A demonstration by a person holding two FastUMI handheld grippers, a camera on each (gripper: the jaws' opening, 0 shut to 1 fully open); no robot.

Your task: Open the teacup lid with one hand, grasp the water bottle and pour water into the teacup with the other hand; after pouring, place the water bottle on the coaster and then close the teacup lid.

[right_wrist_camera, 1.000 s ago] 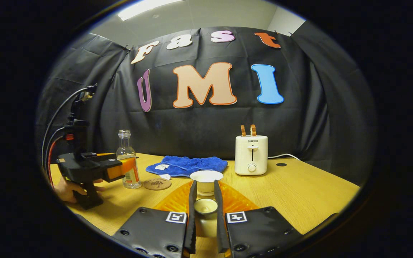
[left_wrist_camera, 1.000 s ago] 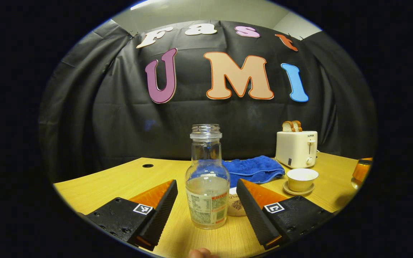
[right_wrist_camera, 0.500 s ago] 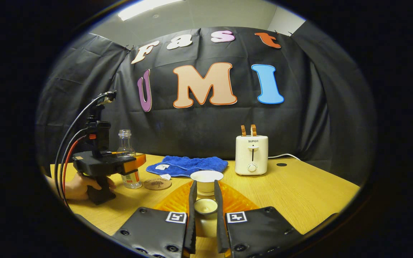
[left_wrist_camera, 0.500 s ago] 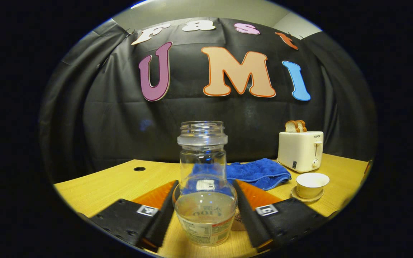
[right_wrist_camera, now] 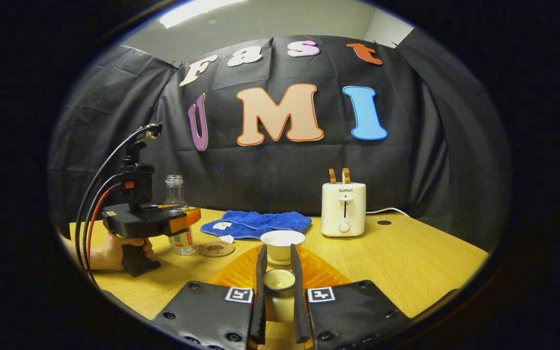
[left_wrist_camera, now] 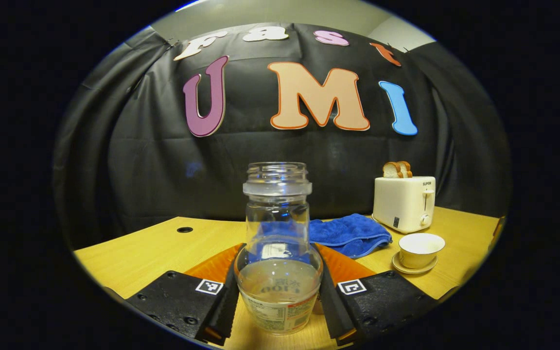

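Clear glass water bottle (left_wrist_camera: 278,253), uncapped and part full, stands upright on the yellow wooden table (left_wrist_camera: 163,243), clamped between the left gripper (left_wrist_camera: 278,304) fingers. Right gripper (right_wrist_camera: 277,287) pinches the small cream lid (right_wrist_camera: 279,279), the white teacup (right_wrist_camera: 282,243) at its 12 o'clock.

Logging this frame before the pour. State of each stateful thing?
water bottle: uncapped, upright, partly full
left gripper: shut on water bottle
teacup: uncovered, on saucer
teacup lid: off the cup
right gripper: shut on teacup lid
coaster: bare
toaster: bread up
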